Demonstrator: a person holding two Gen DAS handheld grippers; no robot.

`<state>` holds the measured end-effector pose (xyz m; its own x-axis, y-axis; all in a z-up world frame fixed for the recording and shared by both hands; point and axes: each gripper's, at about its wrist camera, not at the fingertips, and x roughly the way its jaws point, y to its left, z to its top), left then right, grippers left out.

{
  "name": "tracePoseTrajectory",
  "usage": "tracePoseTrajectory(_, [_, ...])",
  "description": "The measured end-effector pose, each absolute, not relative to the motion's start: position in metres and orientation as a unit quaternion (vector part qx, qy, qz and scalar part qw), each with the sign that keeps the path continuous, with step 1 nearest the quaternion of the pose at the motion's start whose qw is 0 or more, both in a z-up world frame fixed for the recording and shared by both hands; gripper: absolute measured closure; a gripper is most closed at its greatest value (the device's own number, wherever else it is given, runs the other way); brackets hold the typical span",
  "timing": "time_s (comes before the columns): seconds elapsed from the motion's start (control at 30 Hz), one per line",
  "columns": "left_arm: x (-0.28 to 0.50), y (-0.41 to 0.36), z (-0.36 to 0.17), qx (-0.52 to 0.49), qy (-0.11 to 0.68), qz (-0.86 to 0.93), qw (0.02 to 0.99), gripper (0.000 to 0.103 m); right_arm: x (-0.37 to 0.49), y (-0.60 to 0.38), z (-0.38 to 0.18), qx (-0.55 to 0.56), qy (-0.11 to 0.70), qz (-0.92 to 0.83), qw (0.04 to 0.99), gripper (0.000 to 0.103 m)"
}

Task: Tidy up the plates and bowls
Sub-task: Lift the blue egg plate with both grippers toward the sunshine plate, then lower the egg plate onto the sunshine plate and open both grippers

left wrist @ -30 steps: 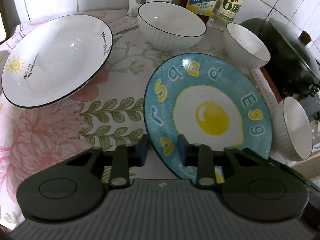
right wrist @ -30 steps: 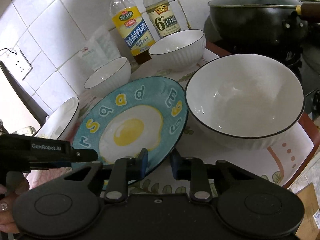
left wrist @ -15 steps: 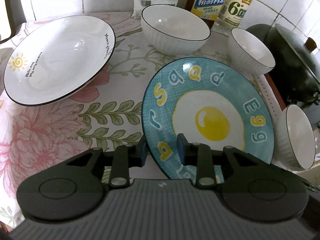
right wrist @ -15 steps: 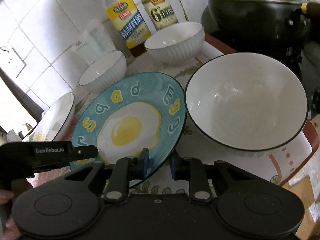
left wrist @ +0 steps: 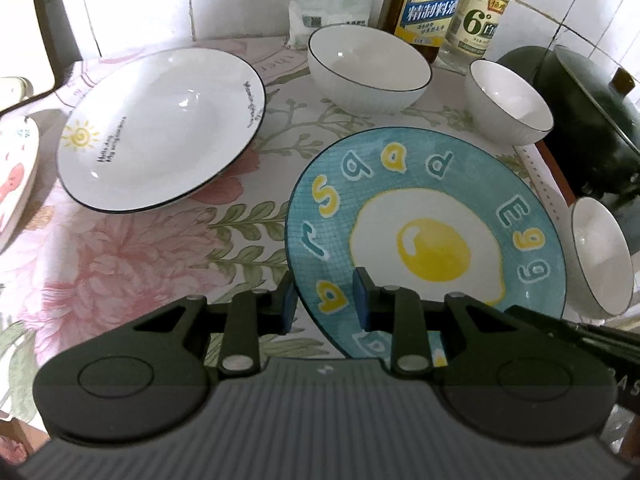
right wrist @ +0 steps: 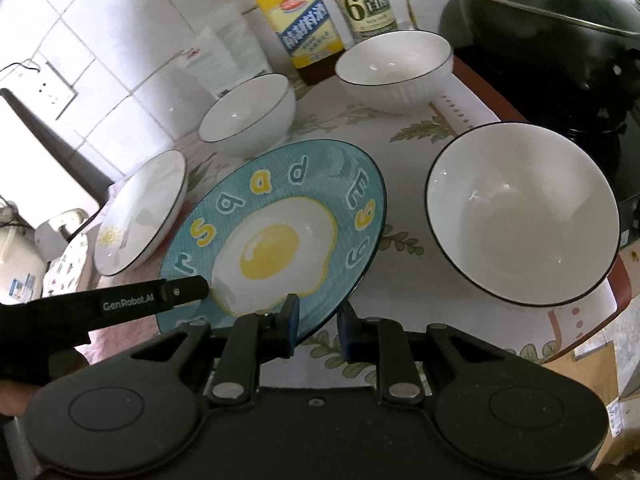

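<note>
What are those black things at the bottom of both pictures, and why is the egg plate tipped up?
Those black things are two claws that a person holds, one in each hand. Each has a camera looking along its fingers, so one picture is from the left claw and one from the right claw. Both pinch the near rim of the blue egg plate, tilting it above the flowery tablecloth. Nearby sit a white sun plate, three white bowls, two bottles and a dark pot.
</note>
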<state>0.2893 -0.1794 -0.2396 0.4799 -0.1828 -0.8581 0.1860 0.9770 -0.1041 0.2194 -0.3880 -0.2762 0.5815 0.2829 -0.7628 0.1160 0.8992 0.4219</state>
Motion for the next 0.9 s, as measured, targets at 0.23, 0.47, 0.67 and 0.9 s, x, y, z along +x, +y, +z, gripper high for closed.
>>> tracePoseTrajectory(0.23, [0.272,-0.167,-0.208,0.002,0.49,-0.103,0.866,0.076,0.21,-0.381,-0.248,0.215,0.447,0.072,0.865,0.079])
tracePoseTrajectory(0.47, [0.251,-0.148,-0.178,-0.012,0.473,-0.097,0.876,0.077,0.204,-0.373,-0.219,0.205,0.431,0.109,0.872,0.079])
tracePoseTrajectory(0.67, [0.238,-0.131,-0.147,-0.028,0.452,-0.079,0.888,0.077,0.207,-0.363,-0.195,0.194,0.416,0.141,0.877,0.079])
tracePoseTrajectory(0.9, [0.233,-0.098,-0.114,-0.067,0.445,-0.042,0.892,0.077,0.221,-0.34,-0.168,0.174,0.401,0.197,0.878,0.078])
